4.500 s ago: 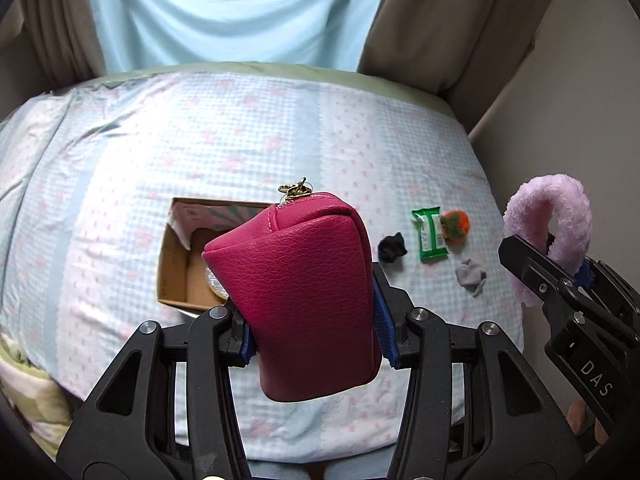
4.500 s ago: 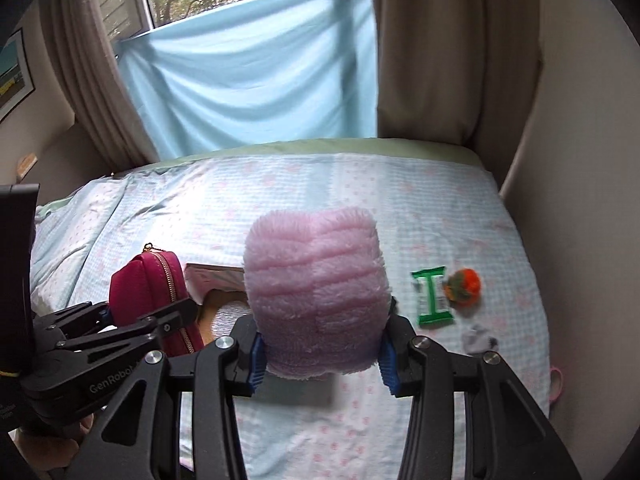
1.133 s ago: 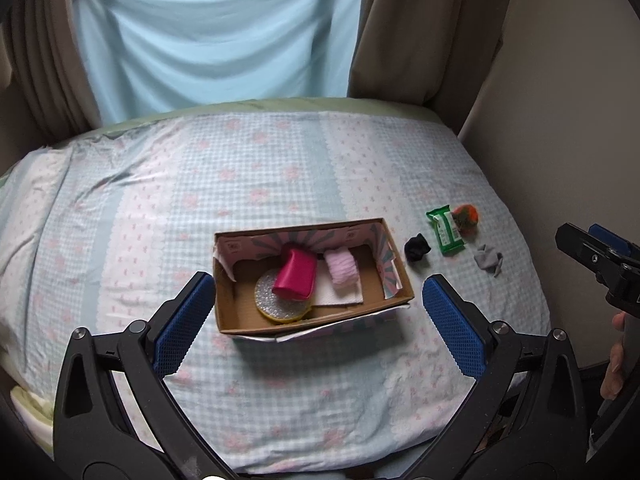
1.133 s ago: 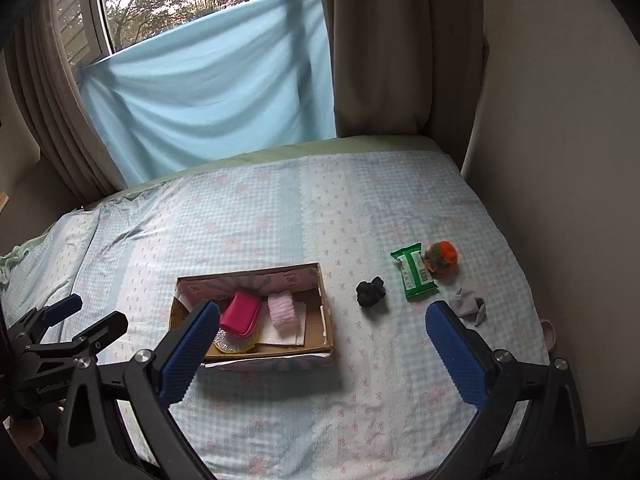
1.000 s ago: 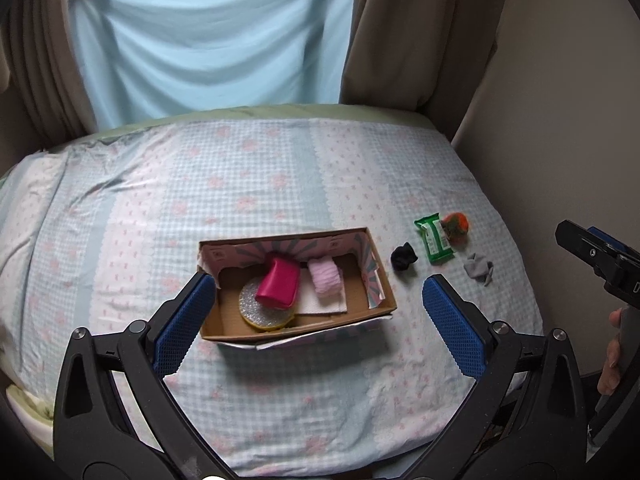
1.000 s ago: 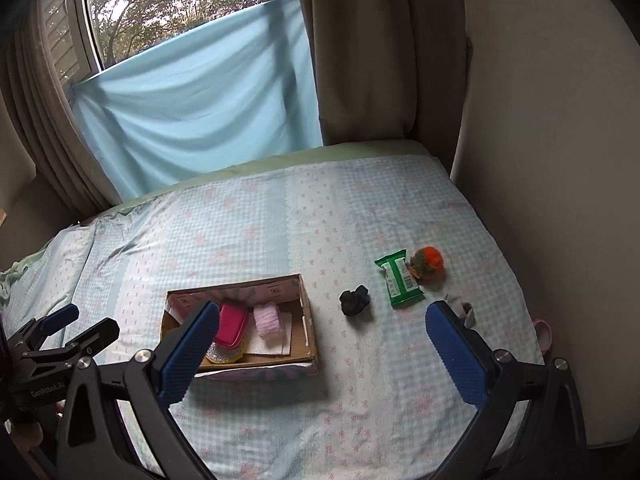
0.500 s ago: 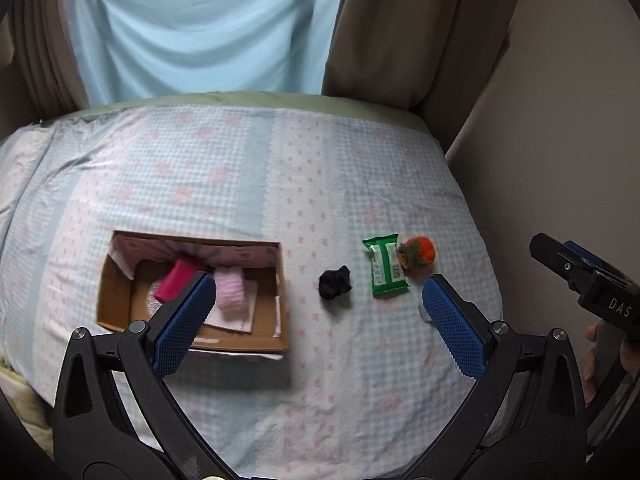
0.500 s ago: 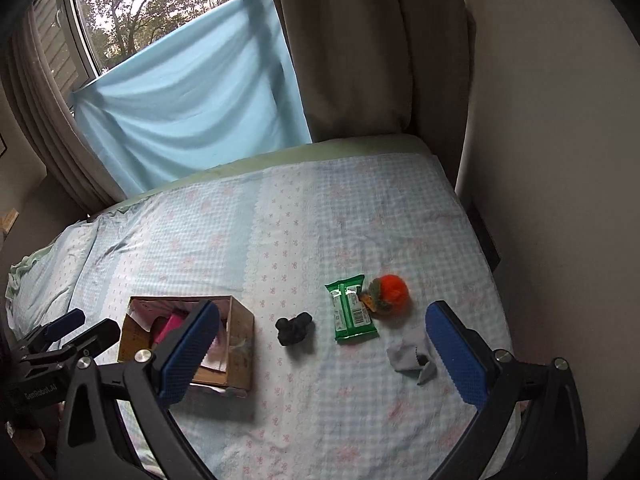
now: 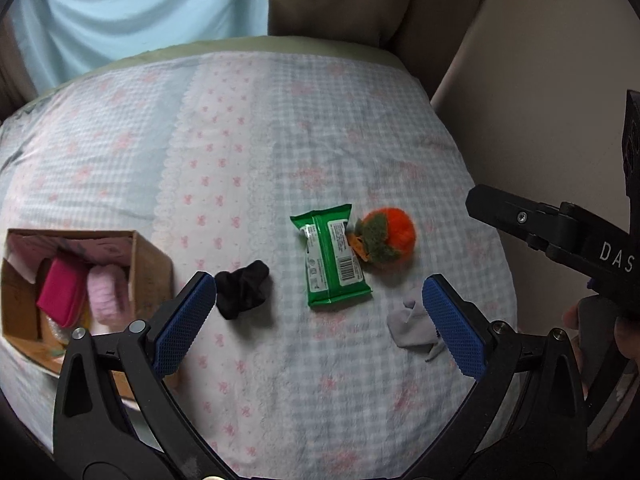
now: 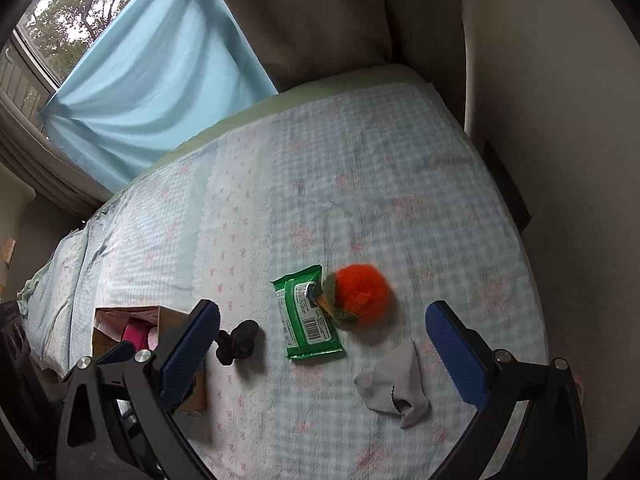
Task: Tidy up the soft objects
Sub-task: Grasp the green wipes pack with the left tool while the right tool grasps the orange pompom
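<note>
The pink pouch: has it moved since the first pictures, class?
Yes. Then the left claw held it above the bed; now the pink pouch lies in the cardboard box, beside the fluffy pink roll.

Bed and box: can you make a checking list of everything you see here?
Surface: bedspread, checked with pink bows, slightly wrinkled.
Job's things: black sock, green wipes pack, orange plush touching the pack, grey cloth, all loose. Cardboard box holds magenta pouch and pink fluffy item.
Clutter: nothing seen.
Grippers: left hand-held gripper and right hand-held gripper both open, empty, above the bed.
Cables: nothing seen.
Surroundings: blue sheet over window, beige curtain, wall at right.
</note>
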A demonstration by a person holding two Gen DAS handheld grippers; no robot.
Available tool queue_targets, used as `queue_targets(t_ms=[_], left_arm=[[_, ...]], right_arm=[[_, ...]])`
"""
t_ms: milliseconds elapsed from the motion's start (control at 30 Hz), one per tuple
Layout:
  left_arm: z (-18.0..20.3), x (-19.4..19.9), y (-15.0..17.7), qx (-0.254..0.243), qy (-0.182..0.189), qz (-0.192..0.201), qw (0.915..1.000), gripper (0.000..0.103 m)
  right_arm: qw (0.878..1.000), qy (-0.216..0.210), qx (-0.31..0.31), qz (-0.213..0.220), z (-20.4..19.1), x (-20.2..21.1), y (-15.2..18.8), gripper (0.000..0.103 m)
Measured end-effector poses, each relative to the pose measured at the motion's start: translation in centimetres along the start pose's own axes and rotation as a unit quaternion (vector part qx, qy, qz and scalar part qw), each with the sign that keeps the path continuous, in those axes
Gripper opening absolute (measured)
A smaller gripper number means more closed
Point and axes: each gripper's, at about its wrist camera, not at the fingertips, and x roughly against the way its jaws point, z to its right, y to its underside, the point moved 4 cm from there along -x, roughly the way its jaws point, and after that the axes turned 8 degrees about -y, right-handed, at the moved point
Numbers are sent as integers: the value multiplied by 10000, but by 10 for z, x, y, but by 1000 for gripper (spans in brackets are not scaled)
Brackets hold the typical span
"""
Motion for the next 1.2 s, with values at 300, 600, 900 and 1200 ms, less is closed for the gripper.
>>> queue_targets(t_ms=[300,600,900,1200], left_arm=[[33,-103,17,-402,-29,-254,9989,100],[42,-162,21,-676,-120,-316,9971,83],[40,-175,5,-640,79,-398,9971,66],[27,-173,-2,-441,427,-466,9970,43]], right_arm=[[9985,-195,-68,-511,47,-83,14,102],[9951,-366,38,-921,70,-143,20,99],[9938,-106,360,-1046,68,-164,19,53],[9942,70,487,-953,65,-165,20,39]])
